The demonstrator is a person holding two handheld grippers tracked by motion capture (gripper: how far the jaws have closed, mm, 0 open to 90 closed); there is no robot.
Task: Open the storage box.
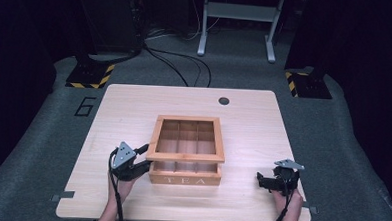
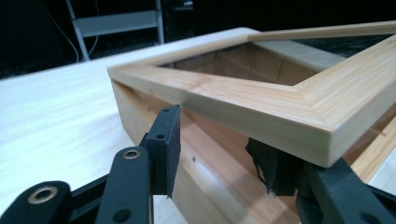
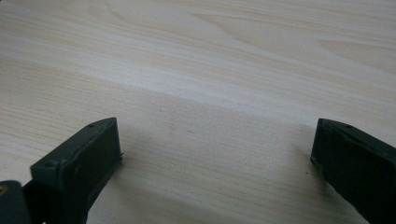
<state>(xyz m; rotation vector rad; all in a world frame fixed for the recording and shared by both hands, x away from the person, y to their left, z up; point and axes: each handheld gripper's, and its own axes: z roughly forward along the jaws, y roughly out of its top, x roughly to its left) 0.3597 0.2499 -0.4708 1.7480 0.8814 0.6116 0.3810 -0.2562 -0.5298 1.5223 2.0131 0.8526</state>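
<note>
A wooden tea box (image 1: 185,180) marked TEA stands in the middle of the table, and its open-framed lid (image 1: 186,156) is tilted up off the base at the front. My left gripper (image 1: 144,158) is at the box's front left corner. In the left gripper view its jaws (image 2: 219,149) straddle the side wall of the box (image 2: 210,154) just under the lid's corner (image 2: 289,116), a little apart from the wood. My right gripper (image 1: 260,179) rests low over bare table at the front right, with its jaws (image 3: 215,144) wide open on nothing.
The light wooden table (image 1: 134,108) has a round cable hole (image 1: 224,100) near its far edge. Beyond it on the grey floor are cables (image 1: 186,65), a metal stand (image 1: 238,12) and two hazard-striped bases (image 1: 90,75). Dividers split the box's inside (image 1: 187,135).
</note>
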